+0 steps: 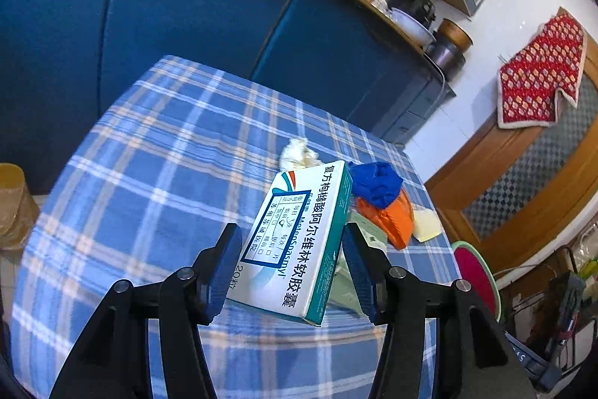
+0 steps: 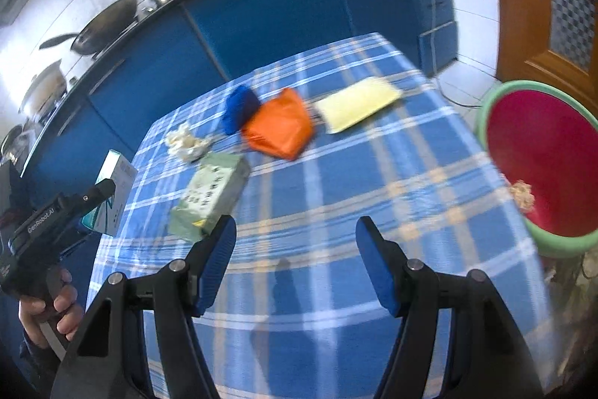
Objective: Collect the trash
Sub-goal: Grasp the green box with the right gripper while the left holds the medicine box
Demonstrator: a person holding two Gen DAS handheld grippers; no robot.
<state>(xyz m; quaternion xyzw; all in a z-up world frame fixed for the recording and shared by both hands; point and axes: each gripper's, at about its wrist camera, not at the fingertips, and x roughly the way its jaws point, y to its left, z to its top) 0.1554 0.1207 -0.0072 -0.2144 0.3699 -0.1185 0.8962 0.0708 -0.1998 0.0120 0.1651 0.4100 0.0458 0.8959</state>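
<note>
Medicine box (image 1: 299, 242) held lifted over the plaid table (image 1: 149, 156) by the left gripper (image 1: 291, 272), jaws about half open, pads on its two sides.
Left wrist view: box's long axis runs away from the camera, printed face up, tilted. Right wrist view alone shows the red bin (image 2: 542, 163) with green rim off the table's right edge, a scrap inside, and a hand (image 2: 56, 309) gripping the left tool. Right gripper (image 2: 295, 253) gapes wide, holding nothing, above the cloth; green packet (image 2: 209, 197), tissue wad (image 2: 183, 141), orange bag (image 2: 280, 129), blue cloth (image 2: 239, 107), yellow pad (image 2: 358, 103) lie beyond it.
</note>
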